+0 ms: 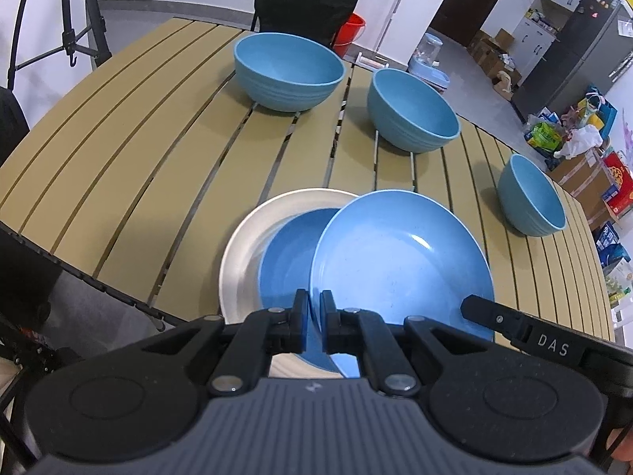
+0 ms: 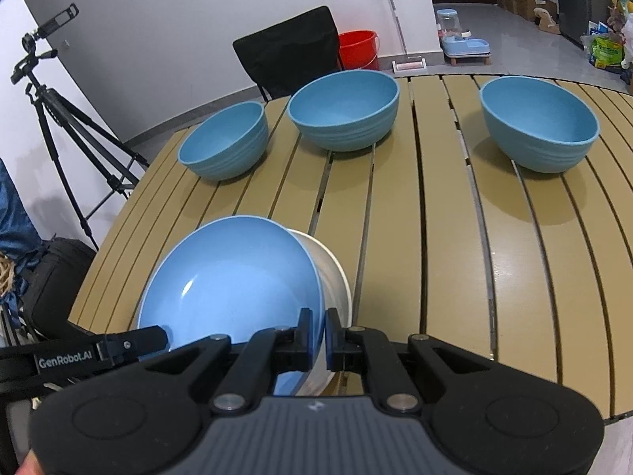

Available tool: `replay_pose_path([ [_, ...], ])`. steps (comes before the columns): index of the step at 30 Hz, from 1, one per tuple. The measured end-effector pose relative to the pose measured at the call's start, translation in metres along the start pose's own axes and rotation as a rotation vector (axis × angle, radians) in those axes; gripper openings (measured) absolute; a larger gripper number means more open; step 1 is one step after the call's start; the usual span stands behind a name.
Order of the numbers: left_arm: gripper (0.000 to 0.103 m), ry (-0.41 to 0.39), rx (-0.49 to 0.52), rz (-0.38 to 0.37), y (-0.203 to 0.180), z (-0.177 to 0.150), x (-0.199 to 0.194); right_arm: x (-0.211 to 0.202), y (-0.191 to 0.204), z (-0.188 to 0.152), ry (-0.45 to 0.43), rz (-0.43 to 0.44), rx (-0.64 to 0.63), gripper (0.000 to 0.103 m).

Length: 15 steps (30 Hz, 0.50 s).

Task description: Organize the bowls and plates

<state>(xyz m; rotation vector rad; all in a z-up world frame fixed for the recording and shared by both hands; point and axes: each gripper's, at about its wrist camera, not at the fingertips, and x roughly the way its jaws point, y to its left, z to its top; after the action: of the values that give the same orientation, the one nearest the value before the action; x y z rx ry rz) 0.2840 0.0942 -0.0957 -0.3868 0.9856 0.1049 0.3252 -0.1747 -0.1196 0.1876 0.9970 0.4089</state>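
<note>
A light blue plate [image 1: 399, 261] [image 2: 229, 277] hangs tilted just over a stack on the slatted table: a white plate [image 1: 245, 245] [image 2: 336, 277] with a darker blue plate [image 1: 285, 265] in it. My left gripper [image 1: 314, 310] is shut on the light blue plate's near rim. My right gripper [image 2: 318, 330] is shut on the opposite rim; one of its fingers [image 1: 480, 310] shows in the left wrist view. Three blue bowls stand upright and apart farther back: a large one [image 1: 289, 67] [image 2: 344, 107], a middle one [image 1: 411, 111] [image 2: 540, 122] and a smaller one [image 2: 223, 142].
The tan slatted table [image 2: 455, 237] has bare slats right of the stack and between plates and bowls. A black chair [image 2: 289, 51] and a red bucket [image 2: 358, 49] stand behind it, and a tripod [image 2: 59, 118] beside it. Boxes and bags [image 1: 585, 166] crowd the floor.
</note>
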Motion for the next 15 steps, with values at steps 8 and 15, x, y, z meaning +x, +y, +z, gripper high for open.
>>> replay_pose_path([
  [8,0.006,0.015,-0.009,0.010,0.012,0.006,0.015,0.015,0.011,0.002,0.019,-0.018,-0.032,0.006],
  [15,0.006,0.018,0.004,0.022,0.018,0.007,0.023,0.026,0.021,0.002,0.029,-0.049,-0.070,0.006],
])
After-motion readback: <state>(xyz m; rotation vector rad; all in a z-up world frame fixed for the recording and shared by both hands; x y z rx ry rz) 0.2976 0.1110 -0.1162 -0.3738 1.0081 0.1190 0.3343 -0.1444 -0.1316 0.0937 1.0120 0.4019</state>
